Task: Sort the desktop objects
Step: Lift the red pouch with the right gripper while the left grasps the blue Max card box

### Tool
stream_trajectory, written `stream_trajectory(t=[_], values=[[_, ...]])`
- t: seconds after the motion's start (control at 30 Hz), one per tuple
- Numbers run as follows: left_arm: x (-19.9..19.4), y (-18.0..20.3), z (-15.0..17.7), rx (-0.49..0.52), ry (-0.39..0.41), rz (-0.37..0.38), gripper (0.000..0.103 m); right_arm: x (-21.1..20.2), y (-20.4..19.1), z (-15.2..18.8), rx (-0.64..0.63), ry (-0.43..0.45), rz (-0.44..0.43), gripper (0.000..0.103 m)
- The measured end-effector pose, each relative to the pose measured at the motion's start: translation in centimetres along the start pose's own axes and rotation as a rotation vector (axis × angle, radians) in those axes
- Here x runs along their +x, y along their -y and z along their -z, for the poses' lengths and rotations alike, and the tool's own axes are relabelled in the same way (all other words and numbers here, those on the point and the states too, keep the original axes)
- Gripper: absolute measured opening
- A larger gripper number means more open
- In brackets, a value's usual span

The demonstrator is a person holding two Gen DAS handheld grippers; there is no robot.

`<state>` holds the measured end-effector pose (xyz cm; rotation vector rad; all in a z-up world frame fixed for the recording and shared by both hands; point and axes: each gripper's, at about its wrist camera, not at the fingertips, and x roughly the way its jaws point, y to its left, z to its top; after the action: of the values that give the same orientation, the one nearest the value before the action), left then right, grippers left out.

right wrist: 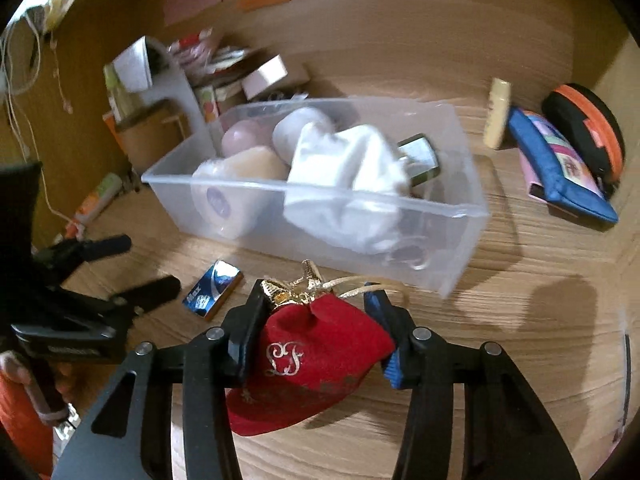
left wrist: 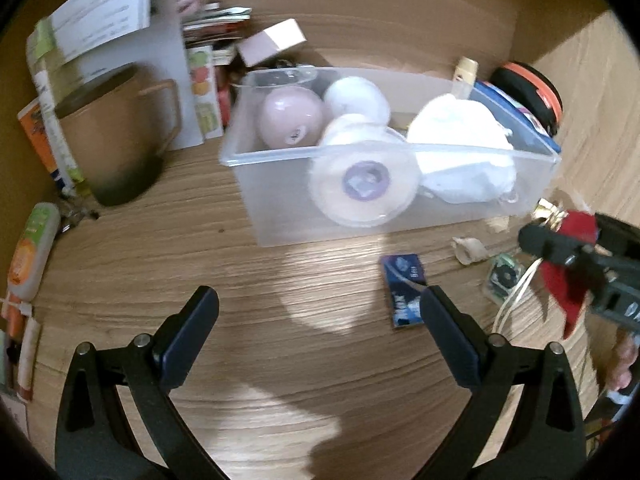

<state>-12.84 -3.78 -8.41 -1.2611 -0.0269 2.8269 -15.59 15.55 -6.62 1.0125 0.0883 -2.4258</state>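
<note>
My right gripper [right wrist: 316, 300] is shut on a red velvet pouch [right wrist: 312, 352] with gold embroidery and a gold drawstring, held just above the wooden desk in front of a clear plastic bin [right wrist: 460, 216]. The bin holds round white and pink items and a white crumpled cloth. In the left wrist view the pouch [left wrist: 568, 284] and right gripper [left wrist: 576, 232] appear at the far right. My left gripper [left wrist: 320, 296] stands open over bare desk, nothing between its fingers. A small blue pack [left wrist: 404, 292] lies just inside its right finger. From the right wrist the left gripper [right wrist: 148, 264] is beside that pack [right wrist: 212, 288].
A brown mug [left wrist: 116, 136], books and small boxes crowd the back left. A blue zip pouch [right wrist: 560, 168], a cream tube [right wrist: 496, 112] and an orange-black round case [right wrist: 588, 128] sit right of the bin. An orange-green tube [left wrist: 32, 248] lies far left; small trinkets [left wrist: 504, 276] near the pouch.
</note>
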Motion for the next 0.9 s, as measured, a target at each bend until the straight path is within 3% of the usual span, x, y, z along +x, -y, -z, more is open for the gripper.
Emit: stream_trajectory(t=[0.23, 0.3, 0.37, 0.53, 0.67, 0.9], values=[[0.9, 2.0, -0.3, 0.046, -0.033, 0.008, 0.102, -1.6, 2.3, -0.2, 0.051, 0.042, -0.025, 0.044], [1.2, 2.5, -0.3, 0.058, -0.050, 0.003, 0.095, -1.8, 2.9, -0.2, 0.068, 0.045, -0.043, 0.044], [1.6, 2.7, -0.3, 0.060, -0.067, 0.005, 0.082, -1.9, 3.3, 0.0, 0.079, 0.049, -0.053, 0.045], [1.9, 3.1, -0.3, 0.059, -0.081, 0.010, 0.076, -2.4, 4.0, 0.3, 0.087, 0.064, -0.080, 0.045], [1.8, 3.2, -0.6, 0.055, -0.073, 0.004, 0.061, -2.7, 4.3, 0.4, 0.088, 0.077, -0.102, 0.045], [1.9, 3.4, -0.8, 0.045, -0.067, -0.003, 0.044, -2.7, 4.8, 0.6, 0.101, 0.076, -0.133, 0.045]])
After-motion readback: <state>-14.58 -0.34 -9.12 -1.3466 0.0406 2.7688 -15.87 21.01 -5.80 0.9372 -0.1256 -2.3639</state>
